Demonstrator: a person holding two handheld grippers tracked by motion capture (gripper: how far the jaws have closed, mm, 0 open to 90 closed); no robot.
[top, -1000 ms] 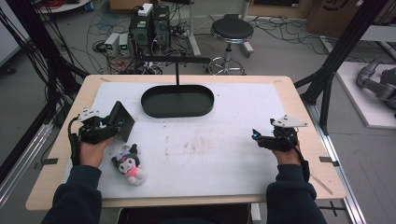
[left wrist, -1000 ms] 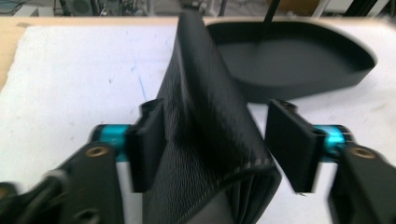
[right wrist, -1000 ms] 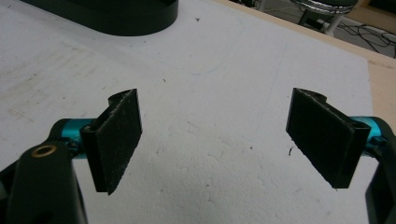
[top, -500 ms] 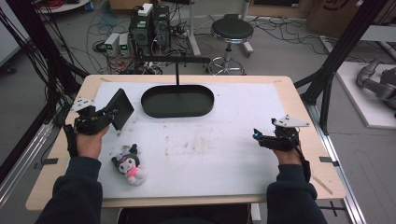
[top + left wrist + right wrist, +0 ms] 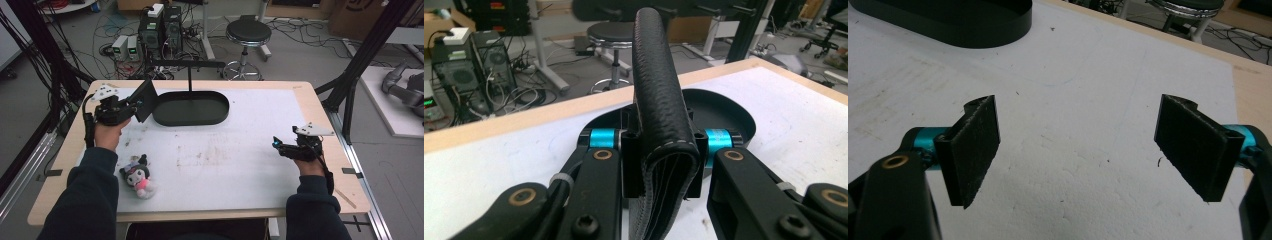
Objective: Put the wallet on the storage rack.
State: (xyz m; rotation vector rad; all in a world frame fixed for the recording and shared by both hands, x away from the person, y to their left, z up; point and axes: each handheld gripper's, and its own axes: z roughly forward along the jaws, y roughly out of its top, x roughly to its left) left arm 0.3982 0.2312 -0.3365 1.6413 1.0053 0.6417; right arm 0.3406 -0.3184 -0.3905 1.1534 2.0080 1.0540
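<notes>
Wallet (image 5: 663, 120) unbranded, clamped in left gripper (image 5: 664, 165); right gripper (image 5: 1093, 150) jaws apart.

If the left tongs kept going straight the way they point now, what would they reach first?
Most likely the black oval tray. The left tongs, shut on a black leather wallet, point at it, and the tray lies right beyond the wallet. Depth is hard to judge; the wallet may pass above its rim.

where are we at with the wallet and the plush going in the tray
Nothing is in the black tray yet. In hand: the left gripper is clamped on the black wallet, held beside the tray's left end. Left: the plush toy lies untouched on the mat; the right gripper is open and idle.
</notes>
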